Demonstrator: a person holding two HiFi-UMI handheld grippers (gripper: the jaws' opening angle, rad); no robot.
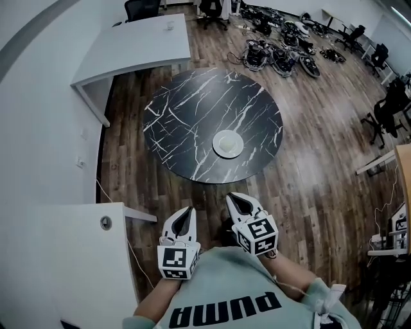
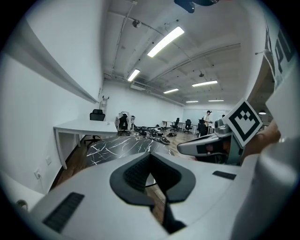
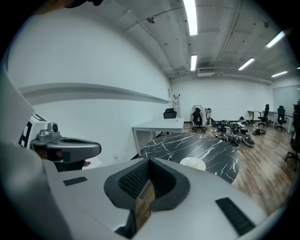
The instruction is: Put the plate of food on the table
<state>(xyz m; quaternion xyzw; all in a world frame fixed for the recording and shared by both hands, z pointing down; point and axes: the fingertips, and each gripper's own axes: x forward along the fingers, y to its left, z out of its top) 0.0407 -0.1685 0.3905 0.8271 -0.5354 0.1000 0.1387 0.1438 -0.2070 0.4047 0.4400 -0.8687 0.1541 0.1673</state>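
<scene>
Holding pale food point(image 1: 226, 142), the plate point(image 1: 240, 147) sits on the table point(image 1: 186, 109); left claw point(image 1: 187, 212) and right claw point(image 1: 233, 198) are closed, empty.

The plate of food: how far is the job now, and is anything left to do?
Done, it seems: the plate rests on the round black table, toward its near edge. In hand: nothing; the left gripper and right gripper are shut and empty, near the person's chest. Left: nothing visible.

White desk point(image 1: 138, 45) up against the wall, black office chair point(image 1: 142, 9) behind it, tangled heap of gear point(image 1: 282, 54) dumped on the wood floor point(image 1: 308, 186), strip lights point(image 2: 165, 41) overhead.
</scene>
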